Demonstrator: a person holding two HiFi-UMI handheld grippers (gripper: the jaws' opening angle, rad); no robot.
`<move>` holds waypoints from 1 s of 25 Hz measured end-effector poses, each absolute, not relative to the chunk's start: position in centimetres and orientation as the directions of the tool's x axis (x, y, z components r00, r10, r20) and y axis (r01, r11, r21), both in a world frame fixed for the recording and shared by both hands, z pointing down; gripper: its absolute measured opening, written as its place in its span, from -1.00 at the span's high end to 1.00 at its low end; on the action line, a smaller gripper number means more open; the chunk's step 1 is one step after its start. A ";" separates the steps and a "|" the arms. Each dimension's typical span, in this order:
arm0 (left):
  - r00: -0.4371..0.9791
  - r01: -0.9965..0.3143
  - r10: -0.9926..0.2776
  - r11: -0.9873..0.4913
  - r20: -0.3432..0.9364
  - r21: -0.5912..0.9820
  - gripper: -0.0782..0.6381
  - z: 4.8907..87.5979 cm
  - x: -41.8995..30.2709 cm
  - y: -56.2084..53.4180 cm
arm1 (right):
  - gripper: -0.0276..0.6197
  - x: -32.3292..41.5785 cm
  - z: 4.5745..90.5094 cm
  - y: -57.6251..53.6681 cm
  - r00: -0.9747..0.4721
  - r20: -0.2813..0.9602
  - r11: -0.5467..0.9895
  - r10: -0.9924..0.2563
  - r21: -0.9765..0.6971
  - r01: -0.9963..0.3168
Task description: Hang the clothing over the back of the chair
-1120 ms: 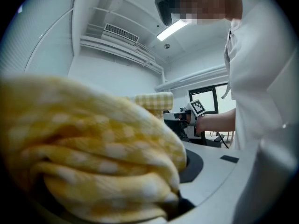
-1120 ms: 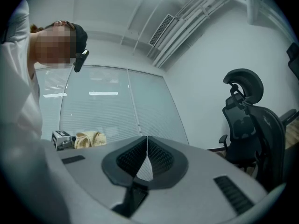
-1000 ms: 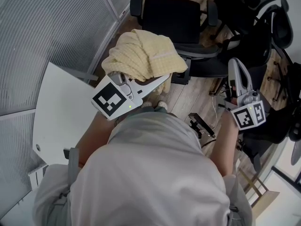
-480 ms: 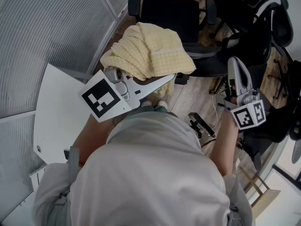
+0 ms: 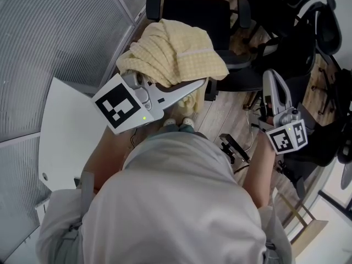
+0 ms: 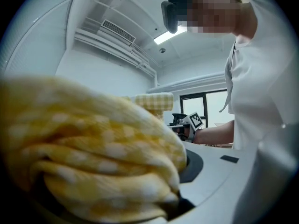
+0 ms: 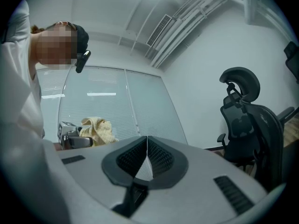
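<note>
Head view, left gripper: the left gripper (image 5: pixel 196 87) is held up in front of the person's body, and its jaws pinch a bunch of the clothing (image 5: pixel 175 49).
Head view, clothing: it is a pale yellow checked cloth, heaped over the jaws of the gripper, with one end hanging down below them.
Head view, chair: the black chair (image 5: pixel 199 12) with two armrests stands on the wooden floor (image 5: pixel 223 111) just beyond the clothing. The cloth covers its near edge in the picture, and I cannot tell if they touch.
Head view, right gripper: the right gripper (image 5: pixel 273 79) is at the person's right side, well apart from the clothing, and it carries nothing.
Head view, surroundings: a white tabletop (image 5: pixel 60 131) is at the left, and more black chairs (image 5: pixel 324 34) stand at the right.
Left gripper view, jaws: the yellow cloth fills the space between the jaws in thick folds and is clamped there. One checked edge stands up behind the bunch.
Left gripper view, background: the right gripper shows small and far, beside the person's light shirt (image 6: pixel 261 92).
Right gripper view, jaws: the two ribbed pads (image 7: pixel 161 157) are pressed together, with nothing between them.
Right gripper view, background: the left gripper with the yellow clothing is far at the left, before a wall of blinds (image 7: pixel 117 106). A black chair with a headrest (image 7: pixel 243 120) stands at the right.
</note>
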State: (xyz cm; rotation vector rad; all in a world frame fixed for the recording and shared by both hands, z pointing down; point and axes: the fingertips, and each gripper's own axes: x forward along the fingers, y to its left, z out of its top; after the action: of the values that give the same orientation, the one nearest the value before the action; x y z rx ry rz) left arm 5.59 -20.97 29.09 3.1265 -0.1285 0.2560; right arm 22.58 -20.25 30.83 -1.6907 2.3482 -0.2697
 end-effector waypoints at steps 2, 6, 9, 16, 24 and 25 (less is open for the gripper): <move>0.978 -0.085 -0.083 -0.996 0.189 0.003 0.46 30.1 6.1 -21.5 | 0.85 22.6 31.0 -20.2 -0.304 -0.077 0.313 -0.949 -0.288 -0.905; 0.973 -0.110 -0.103 -0.994 0.207 0.025 0.46 32.0 6.7 -22.9 | 0.85 22.7 31.4 -20.2 -0.301 -0.070 0.308 -0.951 -0.293 -0.905; 0.972 -0.136 -0.122 -0.989 0.200 0.056 0.46 32.9 6.7 -23.5 | 0.85 22.6 31.8 -20.2 -0.301 -0.066 0.307 -0.951 -0.296 -0.904; 0.964 -0.191 -0.163 -0.974 0.208 0.122 0.46 34.2 6.8 -25.2 | 0.85 22.1 31.7 -20.1 -0.315 -0.067 0.320 -0.947 -0.299 -0.899; 0.940 -0.311 -0.269 -0.929 0.212 0.200 0.45 36.1 6.7 -27.2 | 0.85 21.5 32.0 -20.1 -0.328 -0.060 0.330 -0.943 -0.300 -0.895; 0.937 -0.317 -0.271 -0.926 0.220 0.208 0.45 36.4 6.7 -27.3 | 0.85 21.5 32.1 -20.1 -0.329 -0.059 0.331 -0.943 -0.301 -0.895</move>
State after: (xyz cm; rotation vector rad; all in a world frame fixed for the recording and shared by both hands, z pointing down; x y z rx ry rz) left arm 6.74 -27.29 36.42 2.8527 -0.4393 0.2748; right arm 21.47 -20.06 32.11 -1.6687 2.3716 -0.3144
